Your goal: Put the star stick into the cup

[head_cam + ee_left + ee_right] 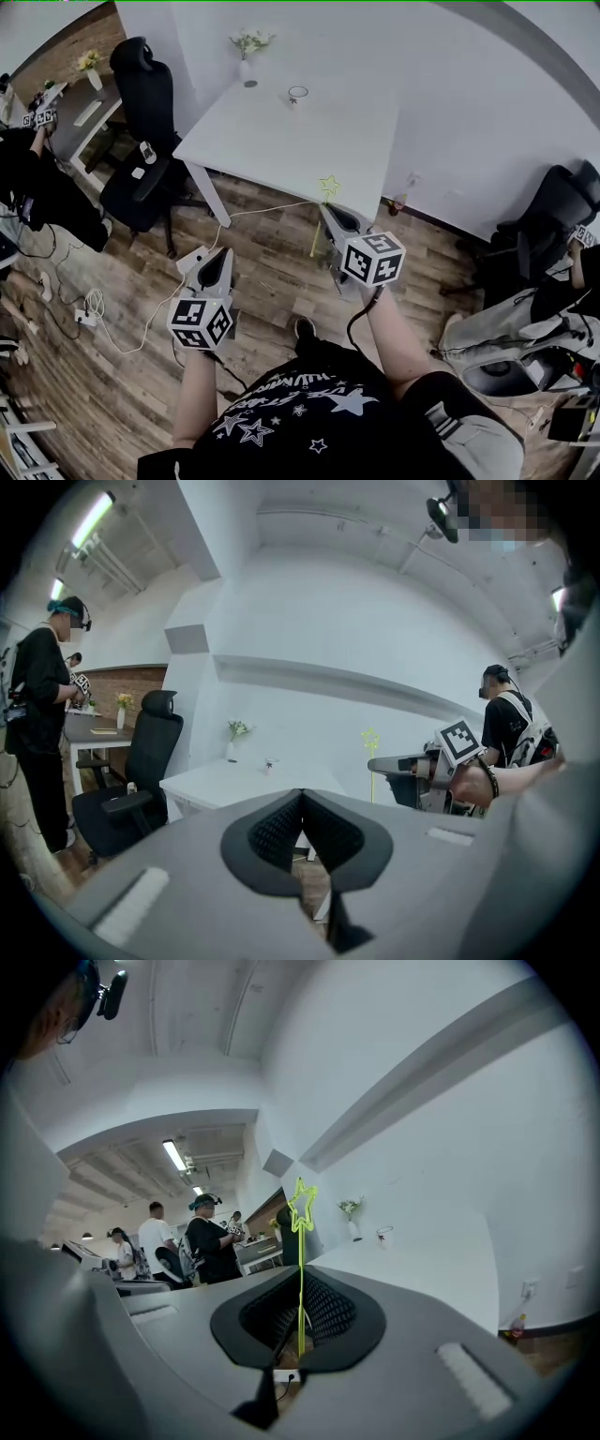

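A thin yellow-green star stick (301, 1206) stands upright between the jaws of my right gripper (300, 1290), which is shut on its stem. In the head view the star stick (327, 186) shows just off the near edge of the white table (328, 141), above the right gripper (330, 210). The cup (297, 94), a small clear glass, stands far back on the table, well away from both grippers. It appears tiny as the cup (384, 1234) and the cup (270, 763). My left gripper (222, 255) hangs over the floor, shut on nothing, seen as left gripper (301, 803).
A vase with flowers (246, 54) stands at the table's far edge, left of the cup. A black office chair (145, 122) is left of the table, another (553, 216) at the right. Cables and a power strip (86, 317) lie on the wood floor. People stand at the left.
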### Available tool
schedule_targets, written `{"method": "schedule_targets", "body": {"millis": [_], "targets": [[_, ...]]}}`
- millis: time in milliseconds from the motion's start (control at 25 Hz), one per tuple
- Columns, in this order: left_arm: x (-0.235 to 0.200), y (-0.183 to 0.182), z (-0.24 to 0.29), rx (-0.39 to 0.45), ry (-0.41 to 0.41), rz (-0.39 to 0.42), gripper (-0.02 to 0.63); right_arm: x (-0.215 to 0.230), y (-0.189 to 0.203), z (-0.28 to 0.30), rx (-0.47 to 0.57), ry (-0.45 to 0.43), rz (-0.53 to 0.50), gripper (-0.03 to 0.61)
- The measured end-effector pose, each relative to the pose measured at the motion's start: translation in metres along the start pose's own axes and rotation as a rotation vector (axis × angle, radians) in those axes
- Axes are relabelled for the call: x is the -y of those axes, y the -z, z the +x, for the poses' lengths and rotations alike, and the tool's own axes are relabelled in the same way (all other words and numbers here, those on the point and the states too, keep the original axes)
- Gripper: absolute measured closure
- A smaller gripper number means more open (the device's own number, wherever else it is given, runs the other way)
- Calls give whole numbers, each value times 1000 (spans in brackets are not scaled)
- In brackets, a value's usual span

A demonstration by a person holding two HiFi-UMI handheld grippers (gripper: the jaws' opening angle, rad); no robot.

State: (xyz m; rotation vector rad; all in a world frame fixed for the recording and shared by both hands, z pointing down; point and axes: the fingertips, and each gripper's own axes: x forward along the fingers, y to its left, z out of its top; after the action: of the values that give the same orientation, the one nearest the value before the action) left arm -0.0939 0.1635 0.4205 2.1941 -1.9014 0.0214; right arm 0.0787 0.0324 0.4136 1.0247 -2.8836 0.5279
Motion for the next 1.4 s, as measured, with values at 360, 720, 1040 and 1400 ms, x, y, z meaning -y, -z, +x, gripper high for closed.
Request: {"method": "schedule_targets", "body": {"millis": [360,720,1040,1400], "targets": [[6,-9,79,-8,-17,6,611,63,-18,39,-2,-29,28,552],[9,-17,124,-43,-14,17,611,92,-20,67,-31,-63,63,552],[-15,-17,165,-52,4,-7,611,123,-22,92,-46,-15,64,552],[-56,-24,252,-72,61,-36,611,178,-45,162,-57,53,57,552]]}}
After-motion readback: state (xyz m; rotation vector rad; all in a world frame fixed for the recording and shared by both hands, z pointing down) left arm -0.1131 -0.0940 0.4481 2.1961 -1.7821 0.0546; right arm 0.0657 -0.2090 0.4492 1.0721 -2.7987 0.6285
